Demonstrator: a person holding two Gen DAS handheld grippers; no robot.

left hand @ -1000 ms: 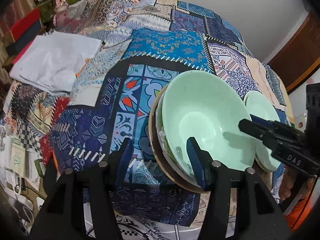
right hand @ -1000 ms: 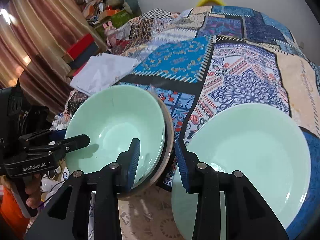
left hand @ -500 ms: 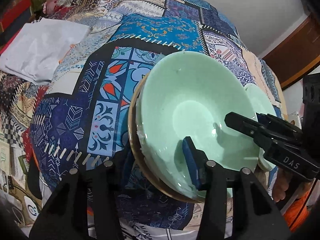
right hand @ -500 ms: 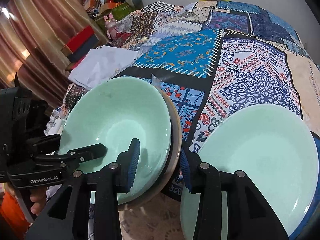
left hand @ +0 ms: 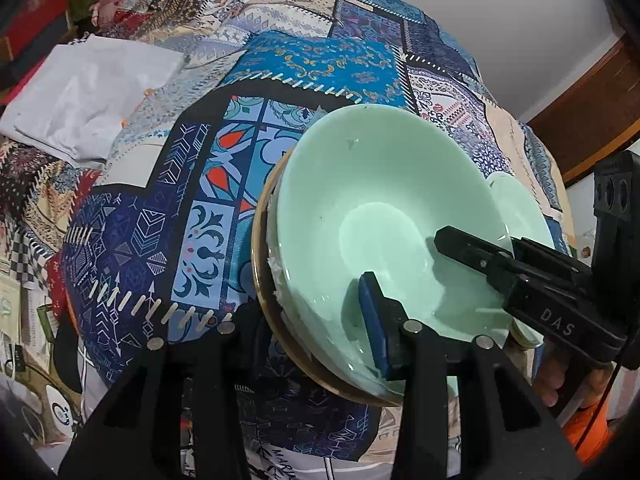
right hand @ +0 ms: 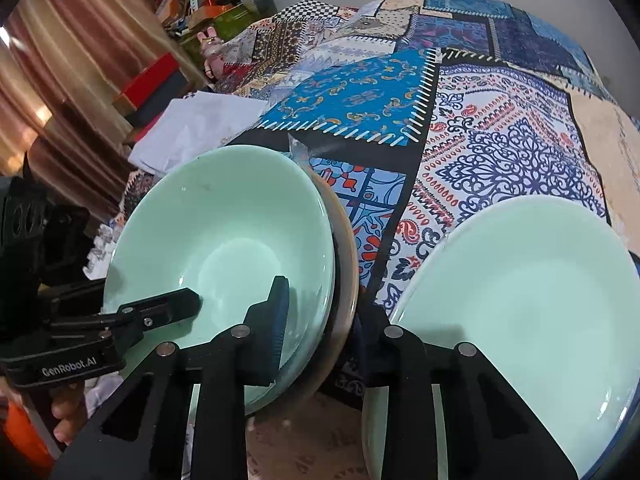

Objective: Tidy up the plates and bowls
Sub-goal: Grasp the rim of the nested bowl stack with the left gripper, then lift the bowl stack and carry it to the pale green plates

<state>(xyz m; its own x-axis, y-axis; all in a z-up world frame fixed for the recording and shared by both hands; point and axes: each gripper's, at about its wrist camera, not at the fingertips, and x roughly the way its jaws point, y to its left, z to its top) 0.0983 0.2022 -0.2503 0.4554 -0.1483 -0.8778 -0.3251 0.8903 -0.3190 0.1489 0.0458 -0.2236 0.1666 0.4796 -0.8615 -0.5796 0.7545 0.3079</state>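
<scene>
The stack of bowls [left hand: 384, 216], pale green and glazed over a brown-rimmed dish, sits on the patchwork cloth [left hand: 168, 216]; in the left wrist view your left gripper [left hand: 316, 312] has its fingers spread across the near rim, one pad inside the top bowl and the other outside under the stack, not clearly pressing yet. In the right wrist view your right gripper [right hand: 320, 320] straddles the opposite rim the same way, its fingers open around the rim, with a green plate [right hand: 520, 296] just beside. I judge this stack heavy, slippery and fragile, so grip the rims firmly on both sides and lift level.
</scene>
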